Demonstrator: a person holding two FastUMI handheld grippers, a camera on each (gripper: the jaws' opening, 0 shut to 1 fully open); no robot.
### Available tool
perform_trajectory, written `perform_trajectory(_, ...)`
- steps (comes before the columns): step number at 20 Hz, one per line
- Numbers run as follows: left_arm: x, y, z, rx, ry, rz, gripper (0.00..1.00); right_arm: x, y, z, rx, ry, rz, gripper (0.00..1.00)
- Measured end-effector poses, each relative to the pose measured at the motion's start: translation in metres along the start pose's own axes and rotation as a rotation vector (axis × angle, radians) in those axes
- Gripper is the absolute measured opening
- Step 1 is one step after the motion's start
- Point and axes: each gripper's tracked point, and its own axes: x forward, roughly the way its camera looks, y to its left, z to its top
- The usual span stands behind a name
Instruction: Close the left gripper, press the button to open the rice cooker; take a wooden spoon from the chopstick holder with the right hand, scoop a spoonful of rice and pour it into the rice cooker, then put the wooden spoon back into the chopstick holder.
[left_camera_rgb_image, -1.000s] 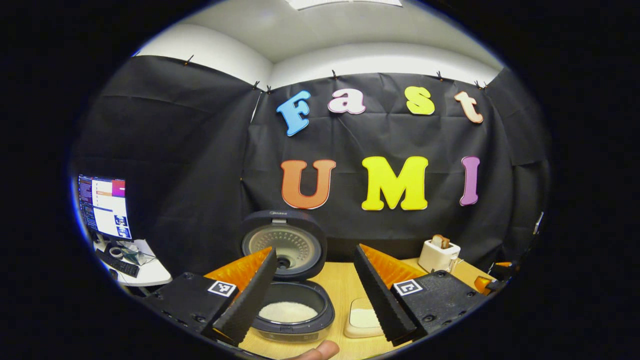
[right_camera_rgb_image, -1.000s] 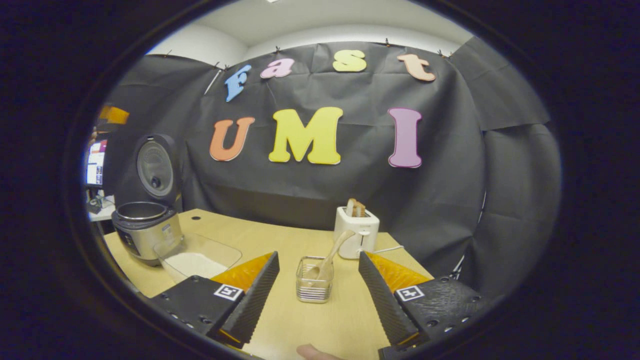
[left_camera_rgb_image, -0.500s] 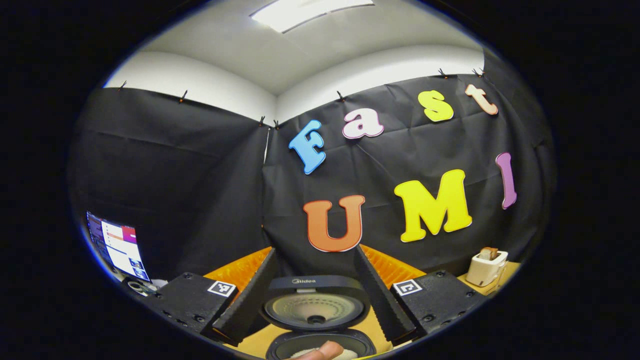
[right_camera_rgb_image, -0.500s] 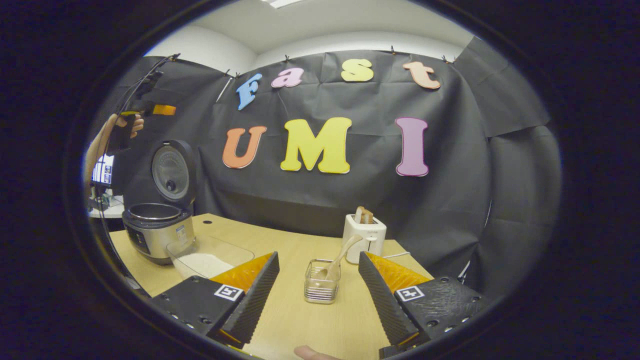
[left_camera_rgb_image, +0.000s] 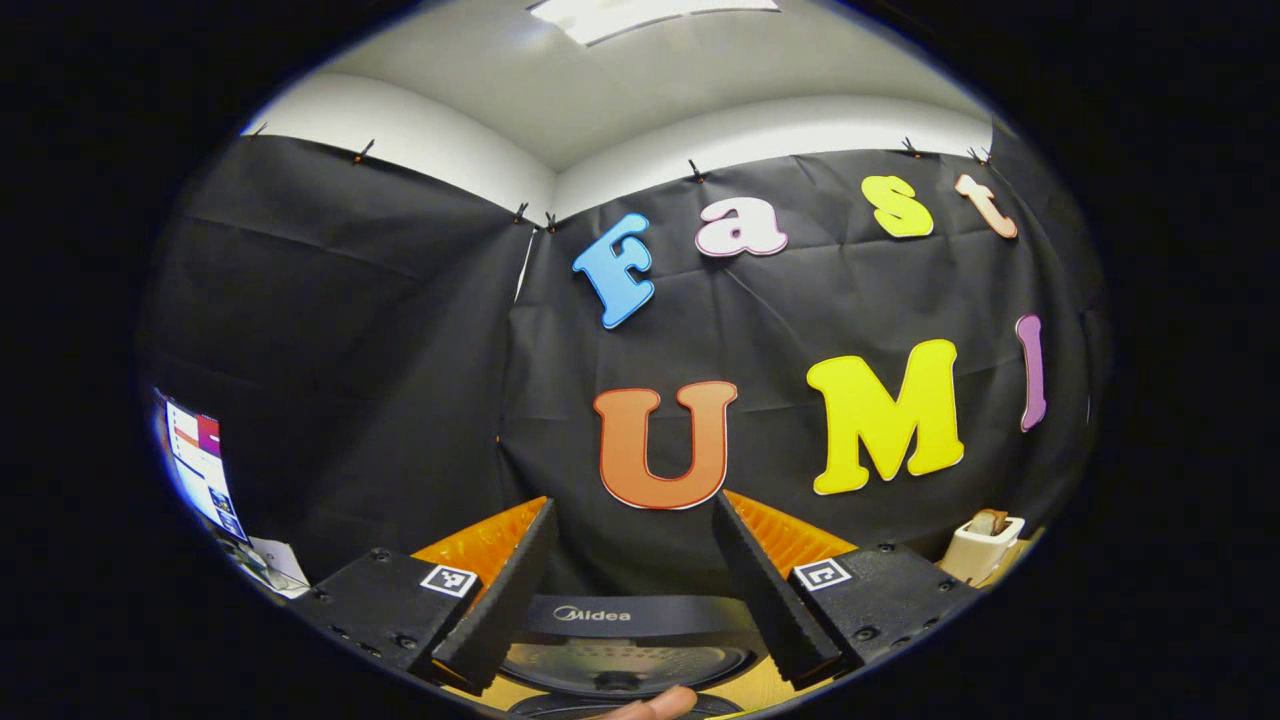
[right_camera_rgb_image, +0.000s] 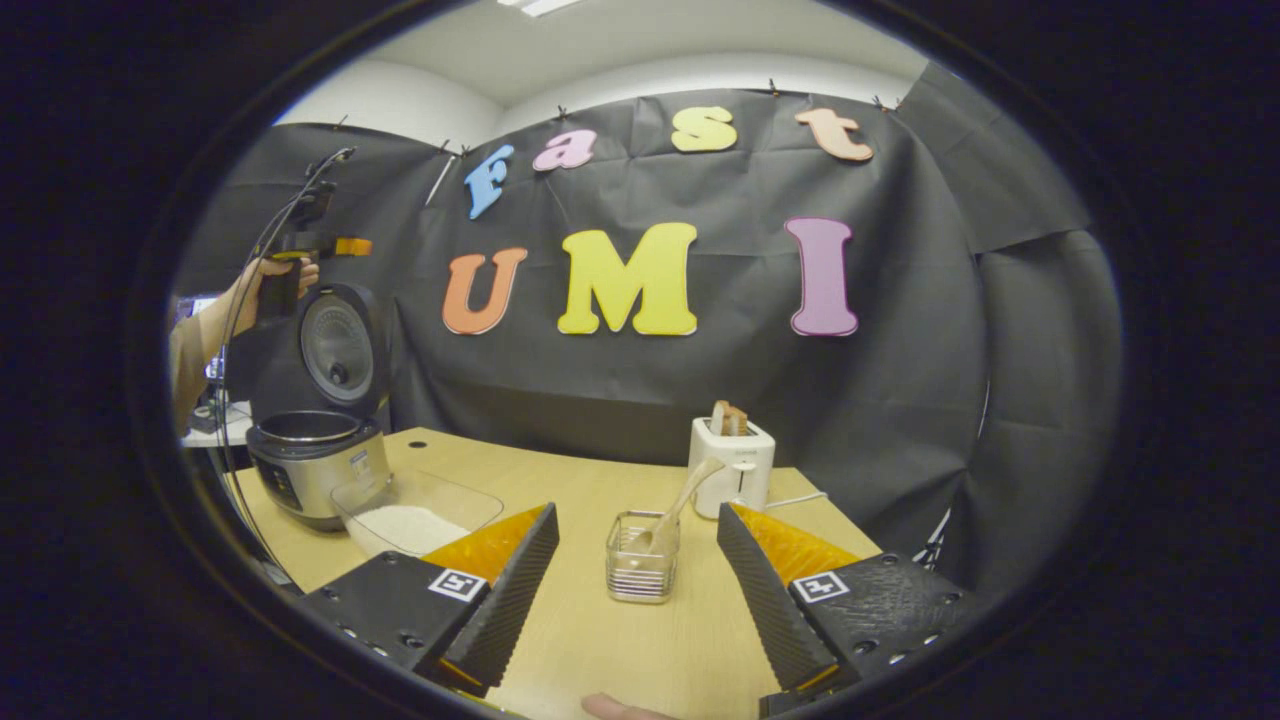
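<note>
— Wooden spoon (right_camera_rgb_image: 668, 512) back in the chopstick holder (right_camera_rgb_image: 641, 569)?
— Yes, bowl down in the wire holder on the pale surface (right_camera_rgb_image: 560, 480), handle leaning up and right toward the toaster (right_camera_rgb_image: 731, 466). The right tongs (right_camera_rgb_image: 632, 598) hang apart in front of it, empty, as a second ago.
— And the left tongs (left_camera_rgb_image: 628, 590)?
— Apart too, and they have risen since then: the rice cooker (right_camera_rgb_image: 318, 455) has sunk below their view, leaving its raised lid (left_camera_rgb_image: 640, 640) showing. In the right gripper view, a hand (right_camera_rgb_image: 262, 290) holds them above the lid.
— The rice?
— White, in the clear tray (right_camera_rgb_image: 415, 512) beside the cooker.
</note>
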Motion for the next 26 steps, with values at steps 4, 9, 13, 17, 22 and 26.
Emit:
perform_trajectory(4, 0.024, 0.010, -0.026, -0.035, 0.079, 0.038, 0.99, 0.000, 0.000, -0.001, -0.002, 0.005, -0.001, 0.95)
perform_trajectory(9, 0.024, 0.013, -0.055, 0.050, 0.174, 0.038, 0.96, -0.006, 0.006, 0.003, -0.016, -0.011, 0.003, 0.95)
perform_trajectory(13, 0.008, 0.012, -0.054, 0.056, 0.164, 0.026, 0.92, -0.008, 0.018, 0.001, -0.039, -0.010, 0.016, 0.95)
perform_trajectory(17, -0.012, 0.009, -0.057, 0.062, 0.185, 0.013, 0.99, -0.006, 0.030, -0.006, -0.055, 0.008, 0.037, 0.96)
perform_trajectory(22, -0.047, 0.007, -0.067, 0.051, 0.263, 0.017, 0.99, -0.004, 0.033, -0.011, -0.062, 0.027, 0.041, 0.96)
perform_trajectory(26, -0.080, 0.005, -0.081, 0.041, 0.336, 0.016, 0.99, -0.003, 0.034, -0.013, -0.044, 0.039, 0.047, 0.94)
